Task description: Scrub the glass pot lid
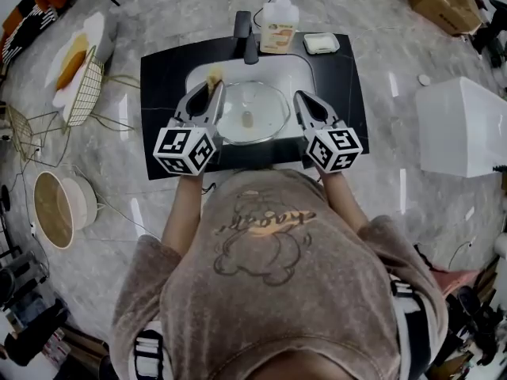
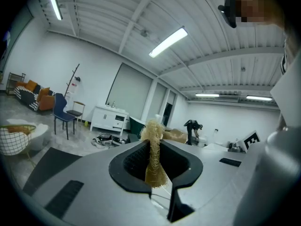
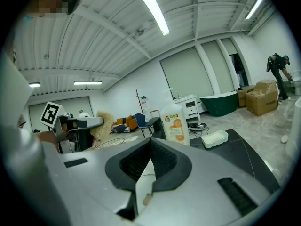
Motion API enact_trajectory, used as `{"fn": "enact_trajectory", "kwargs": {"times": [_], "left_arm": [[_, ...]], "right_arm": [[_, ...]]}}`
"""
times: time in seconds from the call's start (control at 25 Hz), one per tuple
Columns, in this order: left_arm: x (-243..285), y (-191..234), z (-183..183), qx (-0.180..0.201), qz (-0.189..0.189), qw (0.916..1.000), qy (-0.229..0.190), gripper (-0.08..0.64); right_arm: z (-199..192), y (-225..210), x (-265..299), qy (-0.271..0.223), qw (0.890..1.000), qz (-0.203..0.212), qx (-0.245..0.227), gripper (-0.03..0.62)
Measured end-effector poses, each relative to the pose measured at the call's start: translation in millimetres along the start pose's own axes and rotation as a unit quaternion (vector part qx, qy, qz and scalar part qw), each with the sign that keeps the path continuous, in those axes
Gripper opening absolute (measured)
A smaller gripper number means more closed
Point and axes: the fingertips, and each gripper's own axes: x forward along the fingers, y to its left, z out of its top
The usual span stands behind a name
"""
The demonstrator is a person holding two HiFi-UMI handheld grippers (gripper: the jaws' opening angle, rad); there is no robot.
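Lid: round glass pot lid [image 1: 252, 111] flat in white sink [image 1: 198, 76] — knob up, no long axis.
Left gripper [image 1: 211, 89]: pinching tan fibrous scrubber [image 2: 154, 154].
Right gripper [image 1: 303, 98]: jaws pressed together beside the lid's rim.
Soap bottle [image 3: 175, 124]: oranges pictured — print unreadable.

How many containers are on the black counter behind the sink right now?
2. A pump bottle of detergent stands beside the faucet, on its right; a shallow white tray lies further right, near the back corner. Nothing seems hidden behind them.
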Motion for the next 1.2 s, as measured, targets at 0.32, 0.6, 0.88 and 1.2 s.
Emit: {"fn": "enact_trajectory", "kwargs": {"times": [0.32, 0.6, 0.88, 1.2], "left_arm": [[17, -1, -13, -0.008, -0.02, 0.9996, 0.017, 0.064], [27, -6, -21, -0.008, -0.036, 0.9988, 0.033, 0.064], [40, -10, -29, -0.005, -0.054, 0.9972, 0.051, 0.064], [50, -7, -39, -0.002, -0.068, 0.9948, 0.076, 0.064]], "right_arm": [[-2, -2, 4, 0.004, 1.0, 0.005, 0.004, -0.014], [-11, -6, 8, 0.027, 1.0, 0.014, 0.006, 0.077], [-38, -14, 15, 0.079, 0.997, 0.014, 0.021, 0.253], [-94, -30, 26, 0.17, 0.985, 0.005, 0.024, 0.259]]}}
